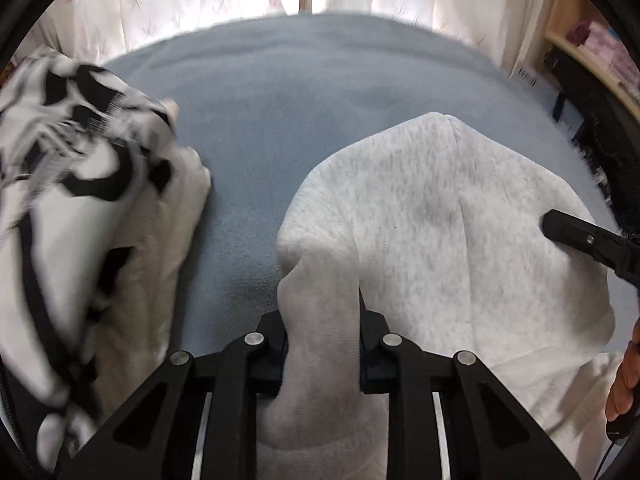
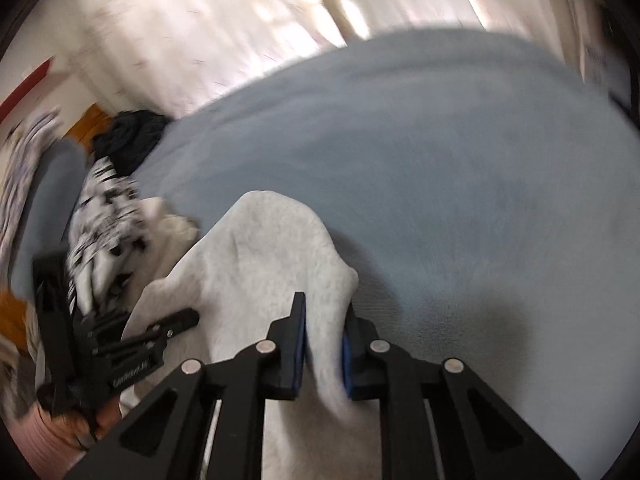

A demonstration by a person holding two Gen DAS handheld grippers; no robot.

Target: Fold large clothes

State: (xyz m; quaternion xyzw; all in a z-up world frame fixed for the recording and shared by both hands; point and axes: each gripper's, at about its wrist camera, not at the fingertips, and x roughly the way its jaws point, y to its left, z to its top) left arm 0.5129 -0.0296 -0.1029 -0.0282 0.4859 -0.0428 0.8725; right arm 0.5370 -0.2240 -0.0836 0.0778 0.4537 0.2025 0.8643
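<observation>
Gripping a bunched fold of the light grey garment [image 1: 440, 216], the left gripper [image 1: 323, 344] has its fingers closed on the cloth at lower centre. In the right wrist view, the right gripper [image 2: 323, 344] likewise pinches that garment. It lies on the blue bed cover [image 1: 280, 100], with a black-and-white patterned cloth [image 1: 72, 152] at far left.

Left gripper [image 1: 323, 344] clamped on grey garment [image 1: 440, 208] fold, over blue blanket [image 1: 280, 92]. Right gripper [image 1: 560, 228] tip against garment's right side. Black-white cloth [image 1: 80, 168] heaped left.
</observation>
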